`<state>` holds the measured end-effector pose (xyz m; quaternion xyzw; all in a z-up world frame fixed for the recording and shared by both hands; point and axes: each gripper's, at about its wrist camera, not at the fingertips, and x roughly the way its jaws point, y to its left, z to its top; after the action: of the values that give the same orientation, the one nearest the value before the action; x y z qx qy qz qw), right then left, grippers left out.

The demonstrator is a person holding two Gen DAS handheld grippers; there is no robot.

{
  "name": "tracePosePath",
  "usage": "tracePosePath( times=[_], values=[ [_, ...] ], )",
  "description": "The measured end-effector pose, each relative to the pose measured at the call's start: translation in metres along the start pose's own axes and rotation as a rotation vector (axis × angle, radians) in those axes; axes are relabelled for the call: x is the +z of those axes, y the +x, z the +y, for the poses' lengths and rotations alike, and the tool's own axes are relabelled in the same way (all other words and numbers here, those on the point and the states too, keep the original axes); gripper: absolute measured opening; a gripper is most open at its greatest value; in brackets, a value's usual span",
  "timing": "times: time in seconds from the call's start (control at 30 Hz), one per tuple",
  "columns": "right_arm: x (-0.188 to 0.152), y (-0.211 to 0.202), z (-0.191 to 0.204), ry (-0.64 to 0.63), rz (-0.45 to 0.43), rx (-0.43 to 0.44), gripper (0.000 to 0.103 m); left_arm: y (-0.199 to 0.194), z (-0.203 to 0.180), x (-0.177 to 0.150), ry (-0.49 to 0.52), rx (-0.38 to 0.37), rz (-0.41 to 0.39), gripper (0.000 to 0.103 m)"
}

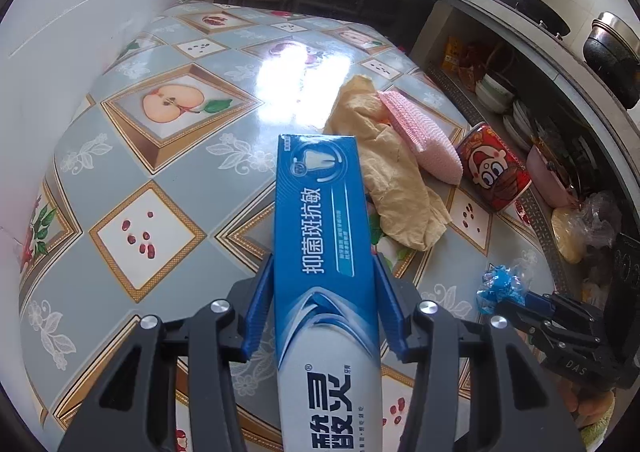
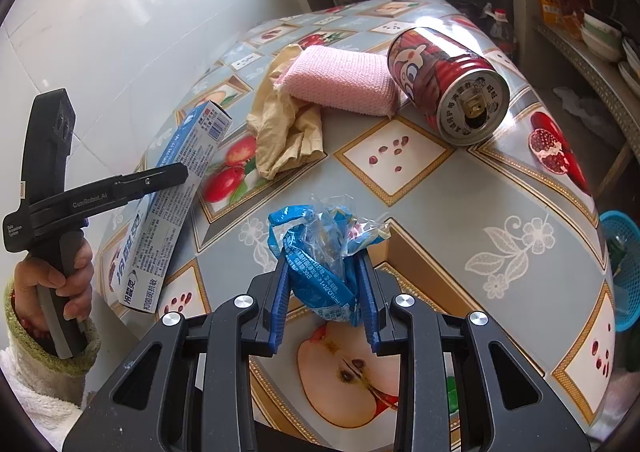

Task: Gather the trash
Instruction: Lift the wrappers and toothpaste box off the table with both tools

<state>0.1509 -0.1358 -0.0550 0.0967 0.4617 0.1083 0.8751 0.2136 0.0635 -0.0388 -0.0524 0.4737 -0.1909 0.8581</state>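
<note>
Our left gripper clamps the toothpaste box, lifted over the table. Our right gripper pinches a crumpled blue wrapper. The can lies on its side beside the sponge.

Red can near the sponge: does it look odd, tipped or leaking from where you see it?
Yes, the red can lies on its side on the table, its opened top facing the right wrist camera. No liquid shows around it. It rests just right of the pink sponge, which sits on a crumpled yellow cloth.
</note>
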Motion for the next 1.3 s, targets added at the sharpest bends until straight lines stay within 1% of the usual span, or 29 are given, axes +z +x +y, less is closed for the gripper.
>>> tracePosePath(
  times=[0.2,0.4,0.53,0.77,1.3],
  values=[
    [-0.001,0.000,0.000,0.002,-0.002,-0.001,0.029,-0.007,-0.007,-0.004,0.005,-0.016,-0.025,0.046],
    [0.001,-0.004,-0.006,0.017,-0.010,-0.006,0.029,-0.015,-0.017,-0.006,0.032,0.000,-0.063,0.046],
    [0.001,-0.004,-0.009,0.026,-0.014,-0.003,0.029,-0.020,-0.027,-0.009,0.068,0.020,-0.086,0.046],
    [0.001,-0.004,-0.010,0.029,-0.008,0.001,0.029,-0.023,-0.040,-0.011,0.109,0.034,-0.104,0.046],
    [0.003,-0.011,-0.003,0.020,-0.022,-0.006,0.029,-0.036,-0.044,-0.010,0.139,0.065,-0.155,0.046]
  ],
)
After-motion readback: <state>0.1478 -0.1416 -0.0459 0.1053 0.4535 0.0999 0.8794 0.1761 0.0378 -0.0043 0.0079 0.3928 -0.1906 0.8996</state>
